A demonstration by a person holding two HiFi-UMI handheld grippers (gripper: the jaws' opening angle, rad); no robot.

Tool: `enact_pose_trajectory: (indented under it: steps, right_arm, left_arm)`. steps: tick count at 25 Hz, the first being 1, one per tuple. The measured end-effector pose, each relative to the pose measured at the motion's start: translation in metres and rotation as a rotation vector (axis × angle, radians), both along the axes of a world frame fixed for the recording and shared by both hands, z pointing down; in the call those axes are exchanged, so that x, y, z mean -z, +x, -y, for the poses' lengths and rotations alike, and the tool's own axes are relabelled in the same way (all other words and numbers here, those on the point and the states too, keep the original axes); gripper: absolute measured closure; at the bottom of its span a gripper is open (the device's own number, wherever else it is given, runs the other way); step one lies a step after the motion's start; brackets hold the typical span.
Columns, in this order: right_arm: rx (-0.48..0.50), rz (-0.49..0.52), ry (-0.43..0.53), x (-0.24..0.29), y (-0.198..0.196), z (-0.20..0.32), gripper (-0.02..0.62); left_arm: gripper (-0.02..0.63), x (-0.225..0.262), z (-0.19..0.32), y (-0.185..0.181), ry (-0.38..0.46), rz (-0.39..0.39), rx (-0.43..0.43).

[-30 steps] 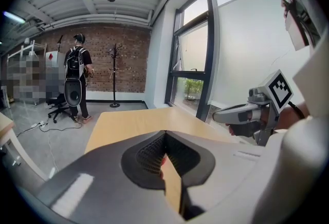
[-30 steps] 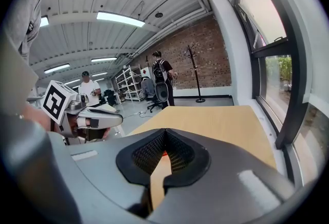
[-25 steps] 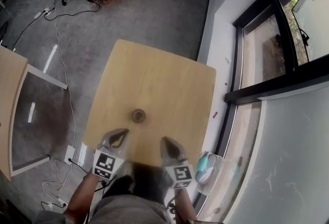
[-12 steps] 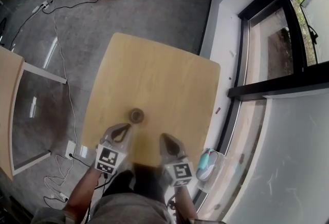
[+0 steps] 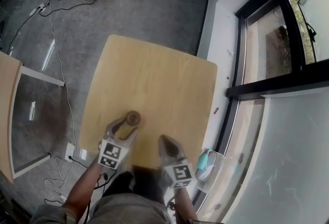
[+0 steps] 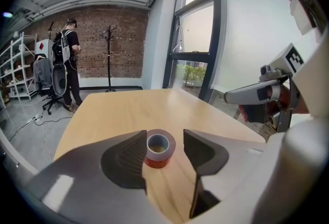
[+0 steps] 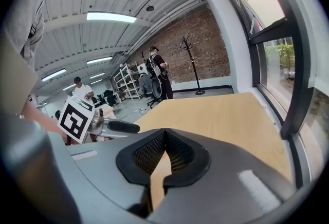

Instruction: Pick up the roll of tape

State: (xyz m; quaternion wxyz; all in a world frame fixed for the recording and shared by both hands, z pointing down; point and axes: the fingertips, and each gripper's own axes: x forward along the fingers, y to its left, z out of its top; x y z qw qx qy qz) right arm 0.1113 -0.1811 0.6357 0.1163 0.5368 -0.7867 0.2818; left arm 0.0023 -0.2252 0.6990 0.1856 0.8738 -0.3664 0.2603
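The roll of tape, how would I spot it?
Find the pale wooden table beside the big window. Towards its near edge lies the roll of tape, a small reddish-brown ring, the only thing lying on the tabletop.

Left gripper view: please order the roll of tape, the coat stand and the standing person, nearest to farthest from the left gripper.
1. Roll of tape: on the table, between the left gripper's jaws, which have just been opening.
2. Standing person: beyond the table, left.
3. Coat stand: farthest, by the brick wall.
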Motion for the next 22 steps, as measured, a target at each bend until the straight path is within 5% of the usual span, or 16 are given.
enact_pose_trajectory:
  steps: [9,22]
  right_arm:
    - [-0.029,0.011,-0.009,-0.004,0.012,-0.001,0.581]
    - [-0.056,0.022,-0.032,-0.013,0.025,0.006,0.581]
  left_arm:
    - [0.262,-0.022,0.009,0.008,-0.032,0.032,0.011]
    - [0.229,-0.053,0.016,0.017,-0.086,0.084,-0.013]
